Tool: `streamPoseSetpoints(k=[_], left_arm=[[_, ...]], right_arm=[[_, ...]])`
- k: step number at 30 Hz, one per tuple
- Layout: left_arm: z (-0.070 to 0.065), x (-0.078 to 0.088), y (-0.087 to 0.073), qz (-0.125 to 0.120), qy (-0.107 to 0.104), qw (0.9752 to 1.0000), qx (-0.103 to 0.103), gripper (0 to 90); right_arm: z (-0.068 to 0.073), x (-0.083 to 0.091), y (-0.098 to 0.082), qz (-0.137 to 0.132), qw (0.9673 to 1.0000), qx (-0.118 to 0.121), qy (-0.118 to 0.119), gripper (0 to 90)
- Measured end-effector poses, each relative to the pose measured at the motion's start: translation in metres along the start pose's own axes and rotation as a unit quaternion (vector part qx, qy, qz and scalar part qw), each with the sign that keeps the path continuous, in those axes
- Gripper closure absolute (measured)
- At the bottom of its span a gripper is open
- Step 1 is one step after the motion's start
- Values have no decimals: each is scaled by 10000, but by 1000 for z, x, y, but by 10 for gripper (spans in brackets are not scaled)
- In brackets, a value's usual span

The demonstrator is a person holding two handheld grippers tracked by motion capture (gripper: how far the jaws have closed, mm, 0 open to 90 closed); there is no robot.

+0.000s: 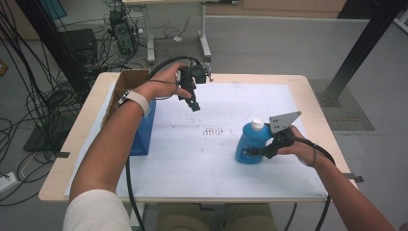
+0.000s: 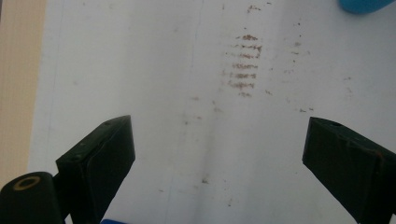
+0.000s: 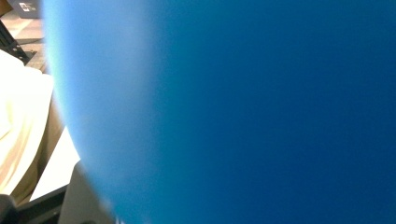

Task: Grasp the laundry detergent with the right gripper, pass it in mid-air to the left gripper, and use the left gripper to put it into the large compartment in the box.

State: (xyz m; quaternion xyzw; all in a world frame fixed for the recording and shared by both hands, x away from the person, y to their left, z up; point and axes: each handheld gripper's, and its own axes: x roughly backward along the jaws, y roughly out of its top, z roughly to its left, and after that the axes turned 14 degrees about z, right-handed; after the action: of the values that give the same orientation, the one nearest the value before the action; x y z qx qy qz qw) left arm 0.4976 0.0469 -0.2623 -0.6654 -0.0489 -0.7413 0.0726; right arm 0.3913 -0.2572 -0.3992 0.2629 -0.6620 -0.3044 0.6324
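Note:
A blue bottle with a white cap stands upright on the right part of the white board. My right gripper reaches in from the right, low on the bottle's body, with its jaws shut on it. In the right gripper view the bottle is so close that it is a blue blur. My left gripper hangs above the board's far middle, pointing down. Its jaws stand wide open with nothing between them. A corner of the bottle shows at the top right of the left gripper view.
A cardboard box and a blue box stand at the board's left edge, under my left forearm. Brown smudges mark the board's middle. The wooden table rim surrounds the board. Cables and equipment lie on the floor behind.

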Motion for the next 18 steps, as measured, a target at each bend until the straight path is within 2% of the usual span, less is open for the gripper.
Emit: streamPoseSetpoints(k=[9, 18], left_arm=[[0, 0, 0, 7, -2, 10000, 13, 97], [0, -1, -1, 15, -5, 10000, 5, 97]], right_arm=[[1, -1, -1, -60, 10000, 16, 67, 411], [0, -1, -3, -110, 9999, -3, 77, 421]])
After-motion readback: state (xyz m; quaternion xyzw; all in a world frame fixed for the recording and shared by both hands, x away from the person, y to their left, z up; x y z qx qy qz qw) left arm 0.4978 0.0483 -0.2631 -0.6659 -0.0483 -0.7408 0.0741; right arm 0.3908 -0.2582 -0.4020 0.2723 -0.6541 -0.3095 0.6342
